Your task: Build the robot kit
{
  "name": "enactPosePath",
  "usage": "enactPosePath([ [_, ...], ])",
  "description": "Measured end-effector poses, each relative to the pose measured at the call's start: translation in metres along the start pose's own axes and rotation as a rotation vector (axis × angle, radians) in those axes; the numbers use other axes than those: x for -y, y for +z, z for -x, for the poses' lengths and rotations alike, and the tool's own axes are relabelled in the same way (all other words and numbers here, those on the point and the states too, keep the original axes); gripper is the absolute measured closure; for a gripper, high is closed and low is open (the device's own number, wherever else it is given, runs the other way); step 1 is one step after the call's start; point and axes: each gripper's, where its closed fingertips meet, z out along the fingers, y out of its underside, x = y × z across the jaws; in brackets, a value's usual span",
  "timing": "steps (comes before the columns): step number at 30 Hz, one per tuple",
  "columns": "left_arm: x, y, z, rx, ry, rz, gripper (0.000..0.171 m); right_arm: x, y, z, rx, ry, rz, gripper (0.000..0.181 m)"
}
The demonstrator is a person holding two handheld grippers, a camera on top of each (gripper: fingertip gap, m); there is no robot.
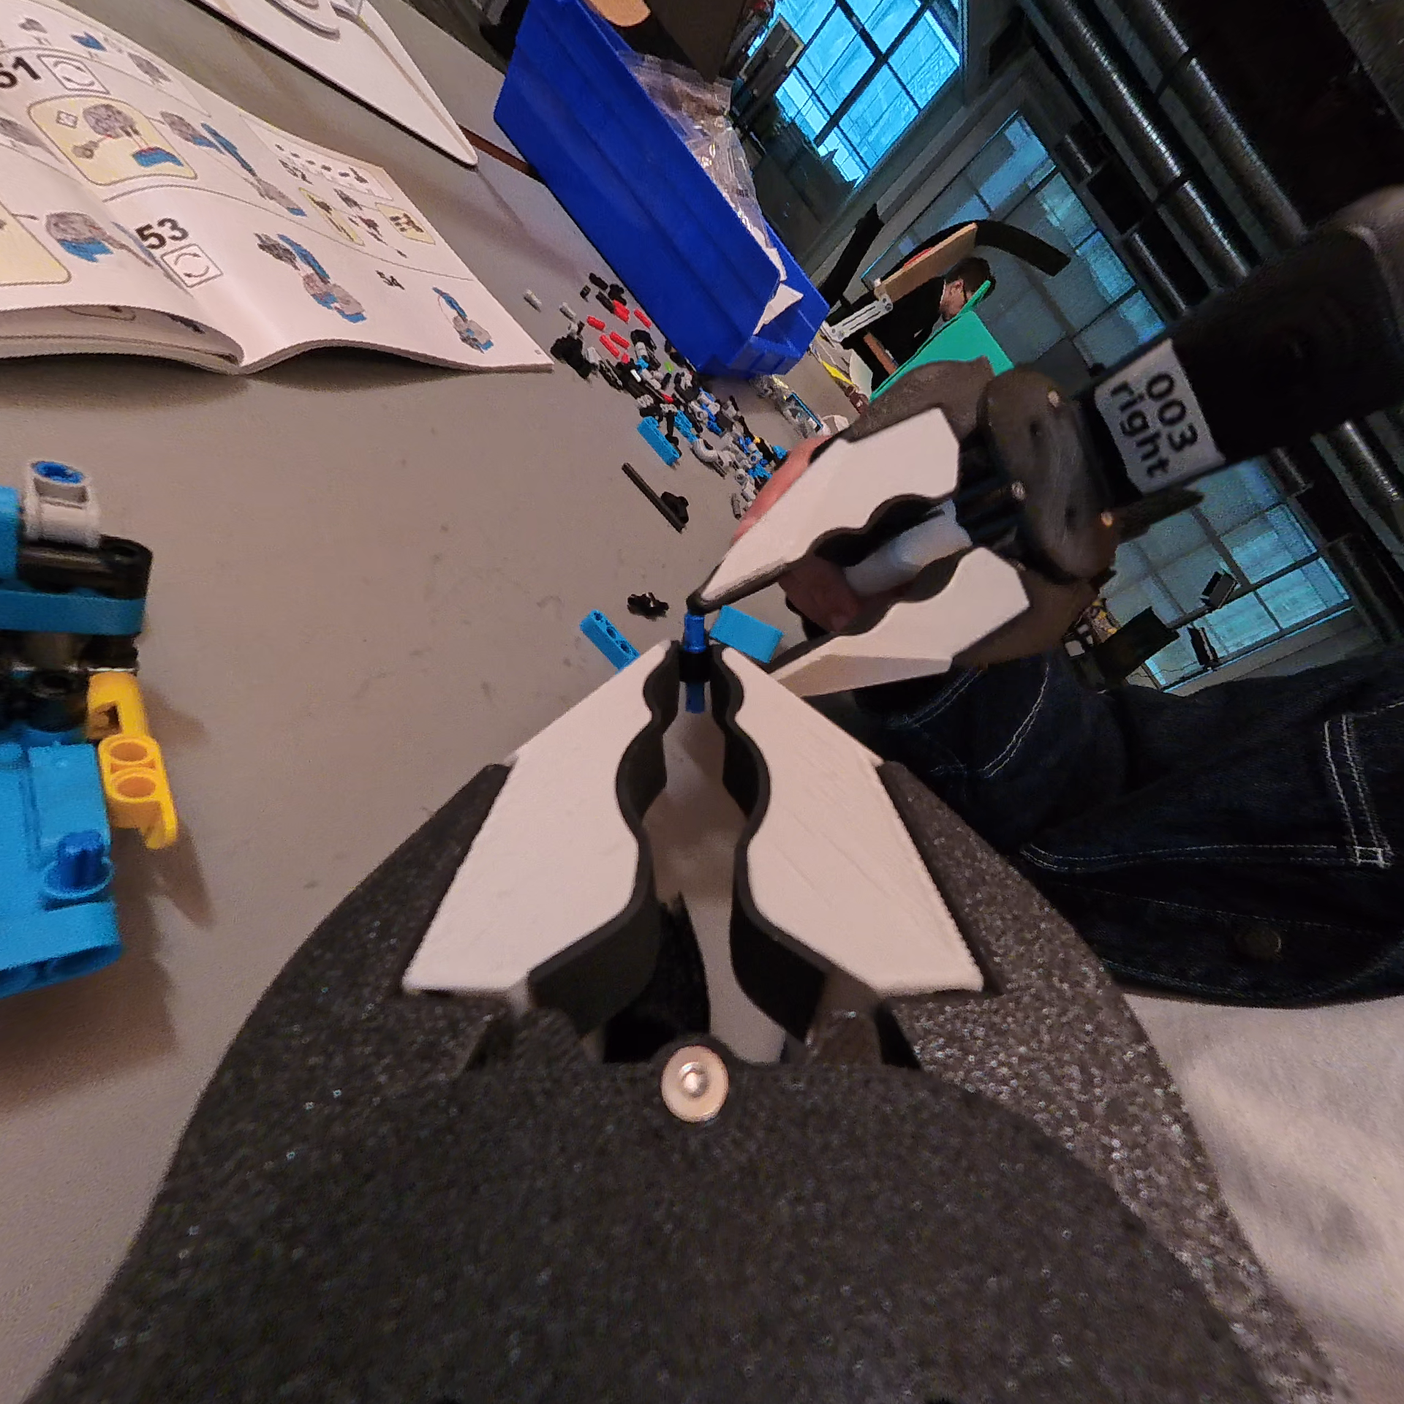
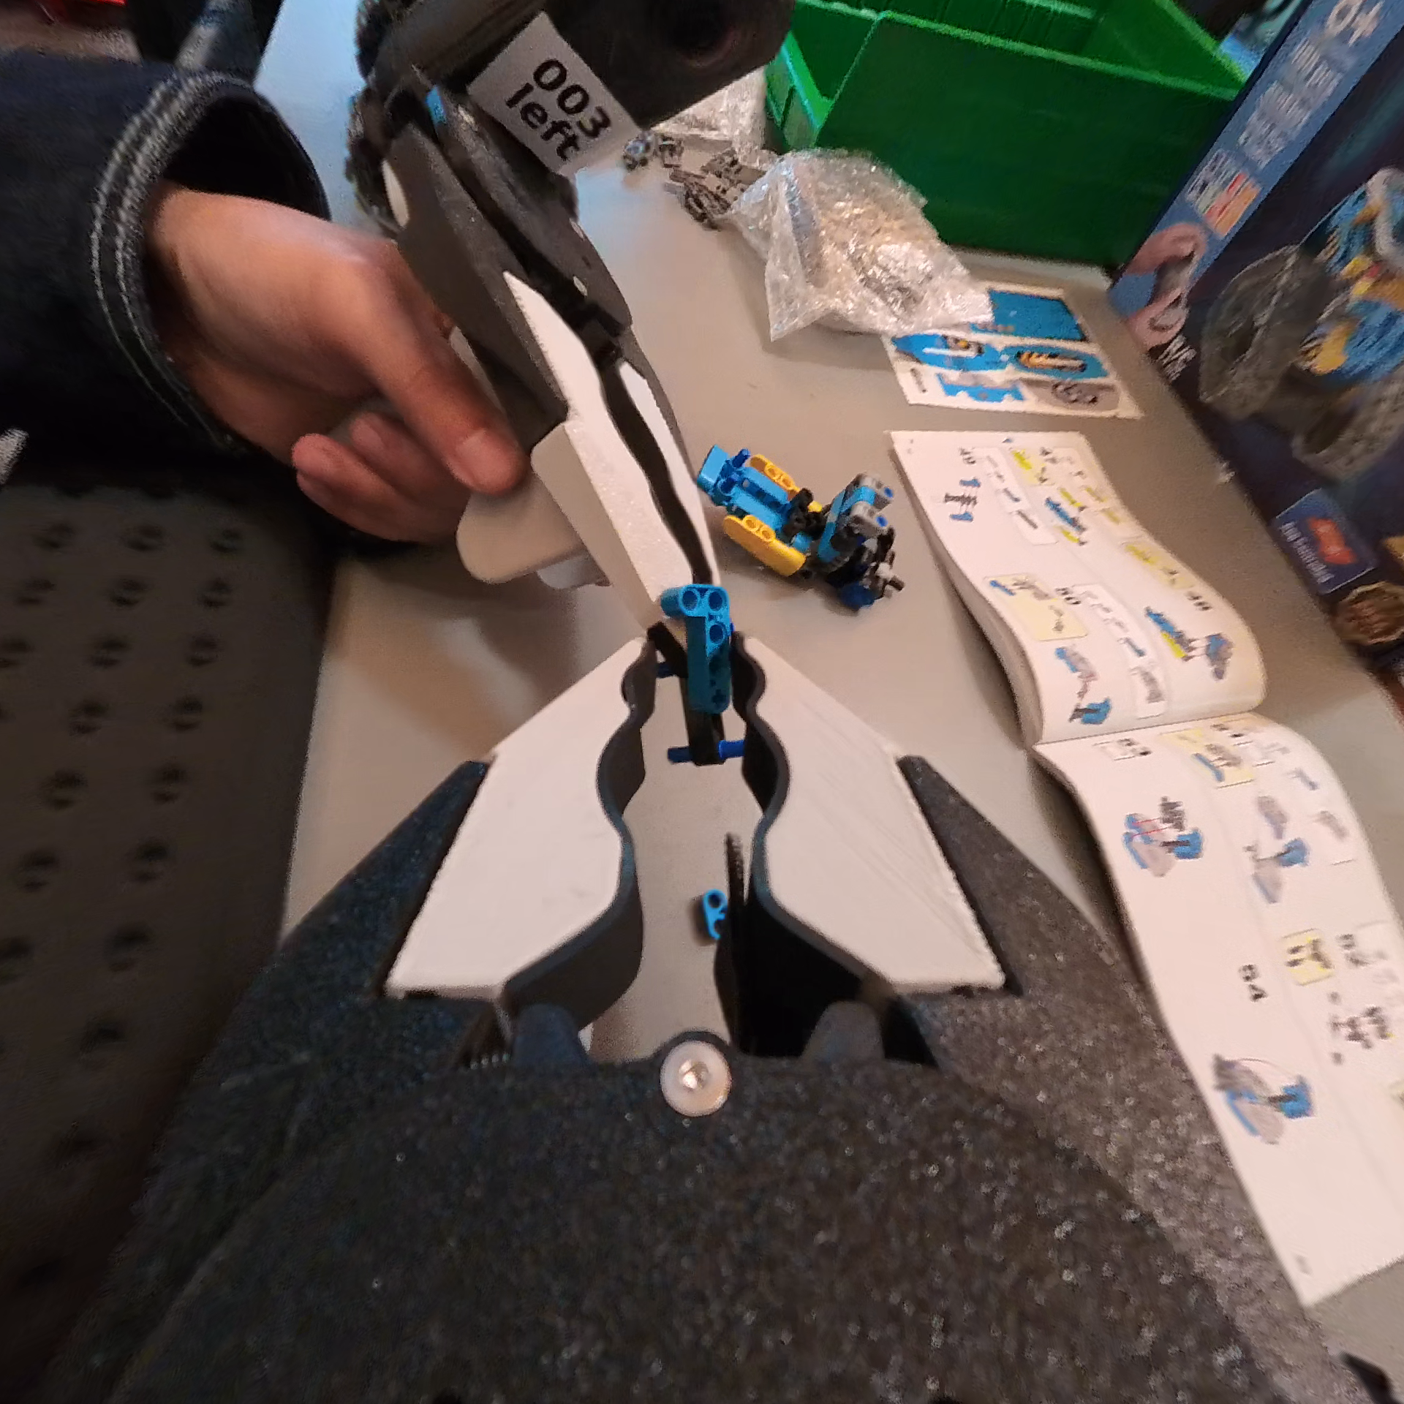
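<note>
We observe the left gripper (image 1: 695,657) clenched on a small blue pin (image 1: 693,646) fitted with a black bush; the pin stands between the fingertips and projects past them. In the right wrist view, the same gripper (image 2: 684,600) comes in from the upper left, held by a hand (image 2: 319,357) in a dark denim sleeve.

The right gripper (image 2: 695,653) is clamped on a black beam (image 2: 703,722) carrying an L-shaped light-blue beam (image 2: 703,638) and short blue pins on each side. The two grippers' tips meet above the desk (image 1: 380,570), the left tip touching or just beside the top of the light-blue beam; we cannot tell which.

On the desk, a partly built blue, yellow and black model (image 2: 805,524) lies near the open instruction booklet (image 2: 1079,577). A sticker sheet (image 2: 1003,372) and a clear bag of parts (image 2: 843,251) lie toward the far edge, before a green bin (image 2: 988,129). A printed box (image 2: 1307,289) stands at the far right corner. In the left wrist view, loose parts (image 1: 668,395) are scattered beside a blue bin (image 1: 646,190).
</note>
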Motion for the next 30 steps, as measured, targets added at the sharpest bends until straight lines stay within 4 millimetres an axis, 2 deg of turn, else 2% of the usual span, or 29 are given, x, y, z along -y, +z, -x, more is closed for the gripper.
enactPosePath([
  [3,-0.002,0.002,0.001,0.018,0.021,0.013,0.165,-0.003,-0.003,0.000,0.029,0.011,0.007,0.164],
  [4,-0.003,0.001,0.007,0.057,0.026,0.021,0.165,-0.006,-0.004,-0.001,0.011,-0.003,0.024,0.172],
  [5,-0.002,-0.001,0.011,0.084,0.030,0.017,0.165,-0.012,-0.005,0.000,0.011,-0.030,0.049,0.173],
  [8,0.000,-0.003,0.012,0.085,0.031,0.006,0.165,-0.037,-0.009,0.002,0.006,-0.069,0.149,0.173],
  [11,-0.001,-0.003,0.014,0.095,0.027,0.011,0.165,-0.066,-0.024,0.004,-0.031,-0.136,0.307,0.173],
  [13,-0.001,-0.001,0.010,0.077,0.043,0.016,0.165,-0.083,-0.037,0.019,0.029,-0.130,0.384,0.173],
  [19,-0.005,0.002,-0.010,0.005,0.139,0.032,0.165,-0.110,-0.050,0.027,0.065,-0.060,0.453,0.173],
  [22,-0.009,0.004,-0.022,-0.030,0.207,0.053,0.165,-0.104,-0.050,0.026,0.080,-0.024,0.414,0.173],
  [24,-0.011,0.005,-0.029,-0.048,0.254,0.055,0.165,-0.087,-0.052,0.028,0.129,0.027,0.339,0.174],
  [25,-0.011,0.005,-0.032,-0.053,0.276,0.051,0.165,-0.072,-0.055,0.023,0.140,0.075,0.277,0.174],
  [28,-0.013,0.005,-0.043,-0.079,0.348,0.051,0.165,-0.004,-0.068,0.008,0.240,0.256,-0.021,0.174],
  [29,-0.015,0.006,-0.045,-0.080,0.369,0.058,0.165,0.007,-0.066,0.008,0.283,0.286,-0.062,0.174],
  [30,-0.015,0.007,-0.045,-0.073,0.385,0.057,0.165,0.008,-0.060,0.011,0.321,0.287,-0.053,0.174],
])
